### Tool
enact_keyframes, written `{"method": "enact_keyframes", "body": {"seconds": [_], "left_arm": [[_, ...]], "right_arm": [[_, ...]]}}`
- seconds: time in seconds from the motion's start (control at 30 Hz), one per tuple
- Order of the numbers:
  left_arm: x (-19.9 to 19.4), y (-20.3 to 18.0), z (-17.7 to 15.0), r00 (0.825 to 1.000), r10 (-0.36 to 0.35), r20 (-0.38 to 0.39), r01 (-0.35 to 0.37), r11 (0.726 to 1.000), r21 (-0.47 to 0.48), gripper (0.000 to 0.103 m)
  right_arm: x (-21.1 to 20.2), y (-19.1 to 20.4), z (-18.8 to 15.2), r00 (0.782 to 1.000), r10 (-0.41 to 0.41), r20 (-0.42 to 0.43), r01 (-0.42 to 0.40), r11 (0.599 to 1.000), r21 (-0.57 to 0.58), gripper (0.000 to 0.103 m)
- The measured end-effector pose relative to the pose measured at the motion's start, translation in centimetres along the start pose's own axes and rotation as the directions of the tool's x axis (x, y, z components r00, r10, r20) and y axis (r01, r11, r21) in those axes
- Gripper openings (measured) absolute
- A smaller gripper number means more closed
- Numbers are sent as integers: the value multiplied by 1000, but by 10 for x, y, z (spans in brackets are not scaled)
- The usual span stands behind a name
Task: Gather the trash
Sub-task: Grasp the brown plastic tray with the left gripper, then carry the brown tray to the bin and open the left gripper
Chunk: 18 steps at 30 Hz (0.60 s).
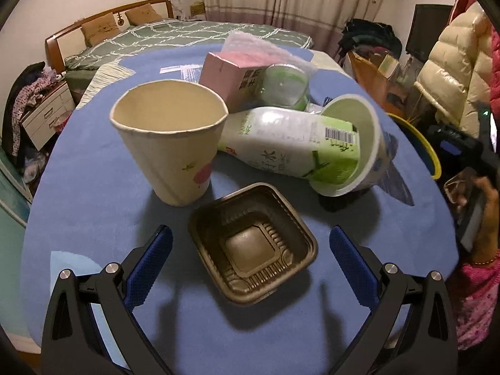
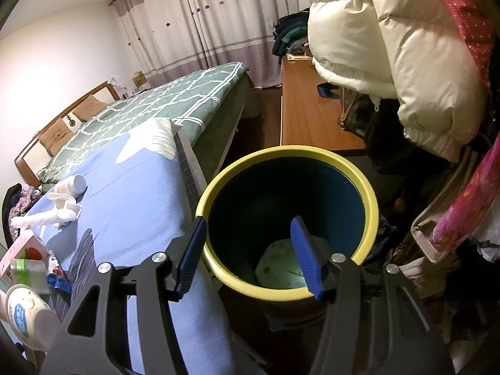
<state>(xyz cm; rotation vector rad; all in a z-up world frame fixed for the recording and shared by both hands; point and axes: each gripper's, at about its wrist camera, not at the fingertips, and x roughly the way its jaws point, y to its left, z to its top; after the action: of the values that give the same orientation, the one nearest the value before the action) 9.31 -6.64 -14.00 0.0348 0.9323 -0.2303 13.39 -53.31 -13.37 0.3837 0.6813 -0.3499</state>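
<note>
In the left wrist view, my left gripper (image 1: 250, 240) is open, its blue pads either side of a brown plastic tray (image 1: 253, 245) on the blue cloth. Behind stand a beige paper cup (image 1: 170, 139), a white-green bottle (image 1: 281, 139) lying with its base inside a tipped white cup (image 1: 368, 143), a pink carton (image 1: 226, 76) and a clear lidded tub (image 1: 284, 86). In the right wrist view, my right gripper (image 2: 248, 228) is open and empty over the yellow-rimmed bin (image 2: 372, 200), which holds a pale round piece of trash (image 2: 278, 265).
The blue-covered table (image 1: 93, 193) drops off at its edges. The bin rim (image 1: 432, 153) shows at the table's right. Crumpled tissues (image 2: 59, 209) and a small white bottle (image 2: 76, 184) lie on the cloth. A bed (image 2: 175, 100), wooden desk (image 2: 306, 109) and hanging jackets (image 2: 390, 47) surround.
</note>
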Motion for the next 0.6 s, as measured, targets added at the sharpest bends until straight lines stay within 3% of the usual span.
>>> {"method": "enact_keyframes", "body": {"seconds": [0.2, 0.33, 0.6], "left_arm": [[19, 4, 1, 1000, 6, -29, -6, 1000, -12, 99], [29, 8, 6, 999, -12, -48, 11, 1000, -23, 81], [16, -7, 2, 999, -32, -27, 33, 999, 33, 80]], "right_arm": [[2, 0, 0, 1000, 9, -8, -9, 1000, 2, 54], [3, 0, -1, 1000, 13, -10, -13, 1000, -1, 54], [4, 1, -2, 1000, 14, -9, -14, 1000, -1, 55]]}}
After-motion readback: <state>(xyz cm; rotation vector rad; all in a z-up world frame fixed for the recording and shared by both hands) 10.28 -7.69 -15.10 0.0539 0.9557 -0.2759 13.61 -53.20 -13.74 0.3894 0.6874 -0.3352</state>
